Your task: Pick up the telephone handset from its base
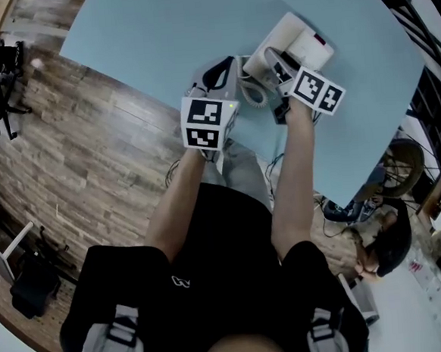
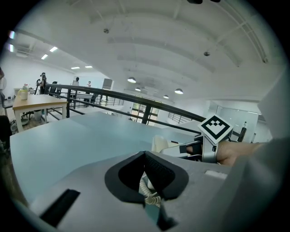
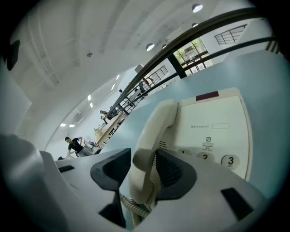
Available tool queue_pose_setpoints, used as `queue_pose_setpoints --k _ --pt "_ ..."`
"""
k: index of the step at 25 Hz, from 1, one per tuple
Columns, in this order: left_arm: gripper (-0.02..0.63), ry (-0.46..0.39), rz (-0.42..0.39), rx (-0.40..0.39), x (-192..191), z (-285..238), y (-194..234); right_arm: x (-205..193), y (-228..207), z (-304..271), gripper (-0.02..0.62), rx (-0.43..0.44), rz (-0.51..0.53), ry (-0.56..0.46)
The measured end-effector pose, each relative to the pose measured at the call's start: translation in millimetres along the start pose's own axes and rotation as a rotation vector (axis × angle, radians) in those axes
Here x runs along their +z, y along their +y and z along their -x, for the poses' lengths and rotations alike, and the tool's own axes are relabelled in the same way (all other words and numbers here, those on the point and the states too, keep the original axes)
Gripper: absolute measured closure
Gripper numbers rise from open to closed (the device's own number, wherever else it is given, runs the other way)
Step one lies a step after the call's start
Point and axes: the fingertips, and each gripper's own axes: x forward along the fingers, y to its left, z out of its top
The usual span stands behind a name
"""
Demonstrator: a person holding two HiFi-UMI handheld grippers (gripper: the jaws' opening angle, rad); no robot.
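On the left side of its base (image 3: 213, 131), the handset (image 3: 152, 149) lies in its cradle. It is a smooth, cream-white, gently curved bar with a rounded earpiece at the far end. A coiled cord (image 3: 129, 204) of the same colour hangs from its near end. The base is a flat cream-white box with round number keys (image 3: 230, 161) and a dark red strip (image 3: 207, 95) at its far edge.

The right gripper (image 3: 144, 167) has its jaws apart, one on each side of the handset's near end. The right pad sits just beside the plastic, and a gap shows at the left pad, so nothing is clamped.

The left gripper (image 2: 145, 167) is just left of the phone, with the tips of its dark pads together. A bit of the coiled cord shows in the slit below them, but I cannot tell whether it is pinched.

The phone sits near the far right part of a pale blue bench (image 1: 156, 32), which stands on a wooden floor (image 1: 90, 159).
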Motion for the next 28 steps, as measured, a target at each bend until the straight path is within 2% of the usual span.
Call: queue_pose_setpoints --k 3,7,13,16,22,24,28 --pt "0.607 -0.010 0.005 0.004 5 1 4 1 0 -1 0.449 0.019 -0.055 -0.006" --pt "0.607 -0.032 0.005 0.004 18 1 4 7 7 0 0.504 0.054 -0.116 -0.053" --pt "0.607 -0.097 -0.027 -0.012 54 8 -3 27 41 16 0.520 0.095 -0.062 -0.149" --pt "0.607 -0.138 -0.050 -0.021 76 19 -7 46 71 40 0.520 0.107 0.019 -0.221" --pt "0.607 -0.248 -0.099 -0.050 132 33 -23 100 125 102 0.520 0.087 0.254 -0.403" --pt "0.607 -0.283 -0.114 -0.061 149 38 -29 117 137 122 0.519 0.063 0.326 -0.463" --pt "0.607 -0.345 -0.144 -0.092 177 48 -42 132 157 157 0.518 -0.044 0.521 -0.523"
